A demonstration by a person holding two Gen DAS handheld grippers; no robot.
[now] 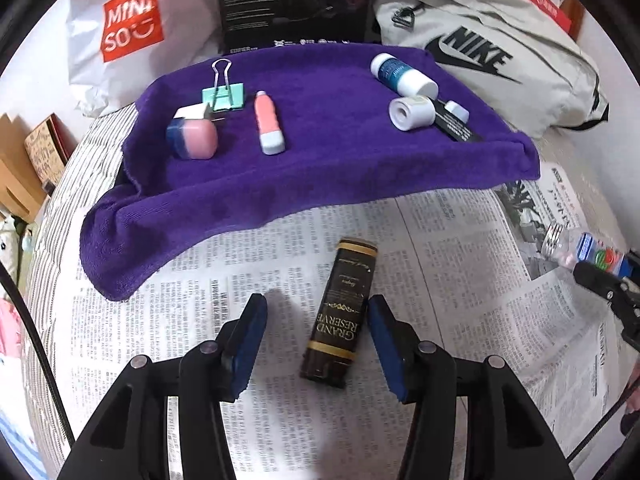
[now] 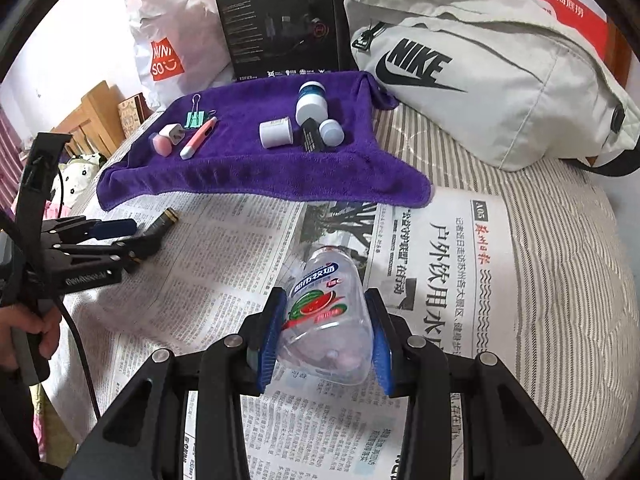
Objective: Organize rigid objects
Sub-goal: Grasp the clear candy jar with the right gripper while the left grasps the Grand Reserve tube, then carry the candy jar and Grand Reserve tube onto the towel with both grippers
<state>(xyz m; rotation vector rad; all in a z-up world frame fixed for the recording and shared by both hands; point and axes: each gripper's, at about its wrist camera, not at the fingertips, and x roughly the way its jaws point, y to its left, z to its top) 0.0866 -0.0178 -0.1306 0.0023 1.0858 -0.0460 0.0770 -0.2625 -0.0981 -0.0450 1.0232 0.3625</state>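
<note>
A dark brown "Grand Reserve" tube lies on newspaper between the spread pads of my left gripper, which is open around it without touching. In the right wrist view the tube shows beside that gripper. My right gripper is shut on a clear plastic bottle with a watermelon label, held over the newspaper. It also shows at the right edge of the left wrist view. A purple towel holds a binder clip, pink eraser, pink cutter and white bottles.
Behind the towel stand a black box, a Miniso bag and a grey Nike bag. A white roll and a black tube lie on the towel. Striped bedding lies to the right.
</note>
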